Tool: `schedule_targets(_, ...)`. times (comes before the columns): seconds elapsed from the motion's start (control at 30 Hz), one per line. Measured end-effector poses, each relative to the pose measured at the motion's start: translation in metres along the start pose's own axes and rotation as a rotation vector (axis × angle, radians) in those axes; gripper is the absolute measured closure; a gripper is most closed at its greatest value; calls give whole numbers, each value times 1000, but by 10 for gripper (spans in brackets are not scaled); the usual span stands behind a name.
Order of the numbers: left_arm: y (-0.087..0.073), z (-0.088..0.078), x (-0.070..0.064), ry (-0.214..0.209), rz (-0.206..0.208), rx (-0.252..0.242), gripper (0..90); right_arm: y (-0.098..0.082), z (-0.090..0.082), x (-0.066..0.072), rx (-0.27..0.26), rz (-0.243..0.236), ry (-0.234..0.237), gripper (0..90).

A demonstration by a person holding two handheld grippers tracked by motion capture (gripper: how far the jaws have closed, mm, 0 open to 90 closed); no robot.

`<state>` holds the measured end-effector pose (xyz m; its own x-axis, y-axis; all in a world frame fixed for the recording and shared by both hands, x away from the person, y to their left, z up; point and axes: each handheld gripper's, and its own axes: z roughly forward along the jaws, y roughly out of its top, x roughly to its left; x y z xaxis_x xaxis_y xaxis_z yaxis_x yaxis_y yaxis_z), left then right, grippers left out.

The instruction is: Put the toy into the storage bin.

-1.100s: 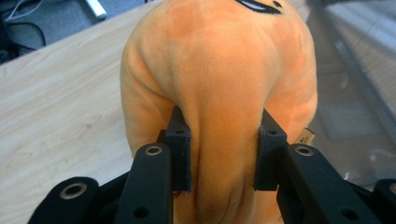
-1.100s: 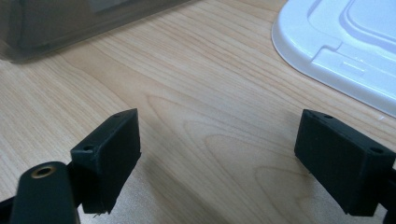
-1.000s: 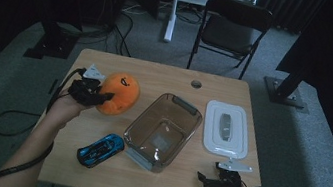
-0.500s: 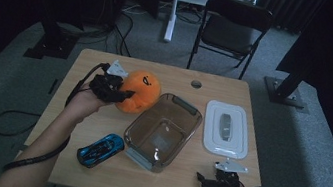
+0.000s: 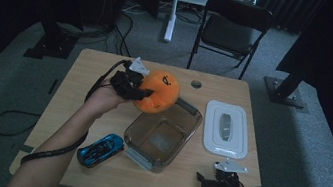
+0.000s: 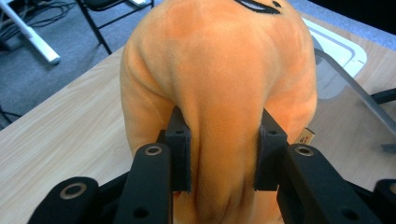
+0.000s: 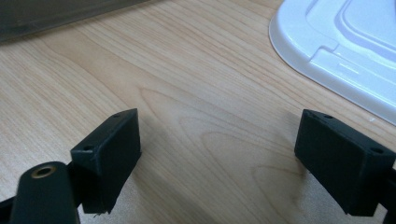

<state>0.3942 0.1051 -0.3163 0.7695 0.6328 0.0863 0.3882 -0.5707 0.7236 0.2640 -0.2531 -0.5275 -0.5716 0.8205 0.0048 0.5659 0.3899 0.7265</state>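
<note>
High view: the left tongs point(image 5: 142, 91) are clamped on the orange plush toy point(image 5: 158, 91), which is held clear of the wooden surface point(image 5: 76, 104) at the far left corner of the clear container point(image 5: 162, 134). The toy's lower edge overlaps the container's far rim in this view; contact cannot be confirmed. A blue toy car point(image 5: 101, 149) lies on the surface just beside the container's near left side. A white lid point(image 5: 226, 129) lies flat to the right of the container, apart from it. The right tongs point(image 5: 206, 181) rest low at the near right edge of the surface, near the lid's near end.

Left gripper view: both black pads press into the plush toy point(image 6: 219, 84), pinching a fold of orange fabric between them. The container point(image 6: 345, 84) and the lid point(image 6: 338, 44) appear beyond the toy.

Right gripper view: the right tongs point(image 7: 219, 158) stand wide apart with bare wood between them. The lid point(image 7: 341, 42) lies beyond the right jaw, and the container's base point(image 7: 56, 14) sits at the upper left.
</note>
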Motion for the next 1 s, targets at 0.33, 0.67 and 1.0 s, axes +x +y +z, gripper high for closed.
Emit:
schedule_targets(0.33, 8, 27, -21, -65, 32, 33, 671, 0, 0, 0, -2, 3, 0, 138)
schedule_targets(0.67, 5, 45, -34, -92, 68, 76, 670, 0, 0, 0, -2, 2, 0, 138)
schedule_targets(1.0, -2, 58, -40, -114, 78, 101, 669, 0, 0, 0, -2, 2, -1, 138)
